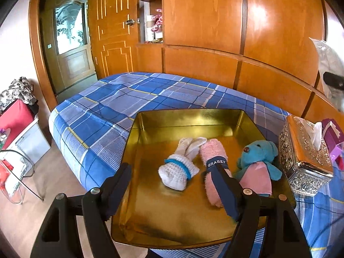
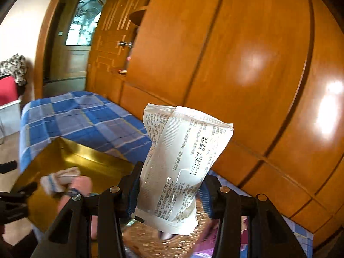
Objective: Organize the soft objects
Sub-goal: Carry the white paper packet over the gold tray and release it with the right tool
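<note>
A gold tray (image 1: 150, 129) lies on the blue plaid bed. It holds a white sock bundle (image 1: 178, 172) with a blue band, a rolled pink towel (image 1: 211, 150) with a dark band, and a teal teddy bear (image 1: 257, 154) on a pink cloth. My left gripper (image 1: 169, 168) hovers open over the tray's near half. The sock bundle shows between its fingers, and the right finger overlaps the towel. My right gripper (image 2: 172, 172) is shut on a white printed packet (image 2: 185, 146), held upright in the air to the right of the tray (image 2: 90, 157).
An ornate silver tissue box (image 1: 305, 163) and a purple box (image 1: 333, 137) stand right of the tray. A wooden wardrobe wall (image 1: 215, 43) runs behind the bed. The floor at left holds a red box (image 1: 15, 116) and a glass table (image 1: 17, 172).
</note>
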### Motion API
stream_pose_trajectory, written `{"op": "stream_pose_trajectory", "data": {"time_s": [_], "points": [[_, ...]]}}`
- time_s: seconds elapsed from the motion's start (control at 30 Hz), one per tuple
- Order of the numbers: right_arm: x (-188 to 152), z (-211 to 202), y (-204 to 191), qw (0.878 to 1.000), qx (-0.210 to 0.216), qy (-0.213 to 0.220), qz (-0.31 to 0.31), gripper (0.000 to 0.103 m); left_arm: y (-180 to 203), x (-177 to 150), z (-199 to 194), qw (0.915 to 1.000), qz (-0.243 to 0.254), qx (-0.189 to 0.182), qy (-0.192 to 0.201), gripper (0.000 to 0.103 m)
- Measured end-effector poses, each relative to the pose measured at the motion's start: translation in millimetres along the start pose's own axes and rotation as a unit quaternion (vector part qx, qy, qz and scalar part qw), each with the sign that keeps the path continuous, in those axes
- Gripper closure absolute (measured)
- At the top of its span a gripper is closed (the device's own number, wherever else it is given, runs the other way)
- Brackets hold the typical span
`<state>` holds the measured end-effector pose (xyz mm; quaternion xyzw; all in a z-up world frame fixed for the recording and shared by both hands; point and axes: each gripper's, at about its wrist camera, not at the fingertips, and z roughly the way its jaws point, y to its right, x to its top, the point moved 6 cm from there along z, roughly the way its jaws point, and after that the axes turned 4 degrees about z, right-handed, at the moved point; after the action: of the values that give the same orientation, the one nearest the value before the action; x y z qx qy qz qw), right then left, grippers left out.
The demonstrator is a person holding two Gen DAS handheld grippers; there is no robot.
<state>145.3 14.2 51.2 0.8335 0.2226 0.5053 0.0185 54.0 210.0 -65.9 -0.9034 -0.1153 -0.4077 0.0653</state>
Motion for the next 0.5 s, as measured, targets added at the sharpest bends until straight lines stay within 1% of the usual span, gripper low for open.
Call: {"op": "stream_pose_trajectory", "data": {"time_s": [0.13, 0.2, 0.4, 0.5], "points": [[2.0, -11.5, -22.0, 1.0, 0.018, 0.003, 0.003, 0.056, -5.8, -1.9, -1.3, 1.0, -0.005, 0.003, 0.0, 0.026], [1.4, -15.1, -31.1, 1.0, 0.021, 0.006, 0.005, 0.056, -8.8, -3.4, -1.9, 1.0, -0.008, 0.006, 0.0, 0.022], [3.5, -21.6, -50.9, 0.999, 0.04, 0.007, 0.013, 0.056, -16.6, -5.0, -3.2, 0.9998, -0.015, 0.011, 0.001, 0.02], [5.4, -26.3, -63.0, 0.999, 0.041, 0.015, 0.008, 0.056, -21.1, -3.7, -5.0, 0.9997, -0.02, 0.012, 0.006, 0.014]]}}
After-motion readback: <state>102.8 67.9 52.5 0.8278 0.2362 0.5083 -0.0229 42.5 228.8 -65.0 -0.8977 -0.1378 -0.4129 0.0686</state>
